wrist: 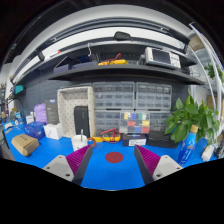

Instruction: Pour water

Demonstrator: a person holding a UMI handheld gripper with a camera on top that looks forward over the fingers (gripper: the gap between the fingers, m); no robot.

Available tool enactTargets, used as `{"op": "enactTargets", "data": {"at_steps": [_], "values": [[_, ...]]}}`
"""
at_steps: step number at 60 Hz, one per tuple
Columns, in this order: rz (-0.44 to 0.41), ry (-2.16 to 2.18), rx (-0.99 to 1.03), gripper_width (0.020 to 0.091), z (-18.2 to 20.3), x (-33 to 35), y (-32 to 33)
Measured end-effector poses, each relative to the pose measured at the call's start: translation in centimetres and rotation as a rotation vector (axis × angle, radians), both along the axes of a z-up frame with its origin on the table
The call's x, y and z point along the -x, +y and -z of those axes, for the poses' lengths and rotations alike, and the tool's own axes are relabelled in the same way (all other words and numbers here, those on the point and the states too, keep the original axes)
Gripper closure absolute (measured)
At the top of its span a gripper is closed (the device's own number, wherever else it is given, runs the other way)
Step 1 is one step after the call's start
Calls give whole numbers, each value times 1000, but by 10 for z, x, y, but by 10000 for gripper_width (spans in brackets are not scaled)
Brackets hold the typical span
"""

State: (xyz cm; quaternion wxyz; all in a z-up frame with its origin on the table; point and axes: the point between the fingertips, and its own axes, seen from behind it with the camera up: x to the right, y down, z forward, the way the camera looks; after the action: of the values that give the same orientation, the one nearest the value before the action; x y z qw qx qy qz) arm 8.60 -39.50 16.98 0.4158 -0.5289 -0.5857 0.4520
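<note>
My gripper (113, 162) is open above a blue table cover (112, 172), with nothing between its fingers. Its magenta pads (78, 158) flank a red round marker (114, 156) lying on the blue surface just ahead, between the fingers. A blue bottle (187, 148) stands off to the right beyond the right finger, in front of a green plant. I see no cup or glass for water clearly.
A cardboard box (24, 144) lies on the left of the table. A white perforated housing (76, 110) and a colour chart (133, 124) stand at the back. A leafy plant (190, 117) is at the right; shelves with equipment rise behind.
</note>
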Motion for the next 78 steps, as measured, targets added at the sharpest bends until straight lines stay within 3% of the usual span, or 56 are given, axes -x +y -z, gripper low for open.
{"op": "enactTargets", "data": {"at_steps": [7,9,26,34,50,58,63,66,78], "values": [[-15,1,19,249,14,1,11],[-4,-8,22,248,33,-19,38],[169,-25,38,249,91,-45,179],[264,11,-11,251,87,-32,239],[294,57,-45,255,79,34,285],[276,86,-29,336,72,57,283],[282,95,-20,455,72,66,284],[302,102,-35,584,71,68,292],[303,120,-81,755,71,68,290]]}}
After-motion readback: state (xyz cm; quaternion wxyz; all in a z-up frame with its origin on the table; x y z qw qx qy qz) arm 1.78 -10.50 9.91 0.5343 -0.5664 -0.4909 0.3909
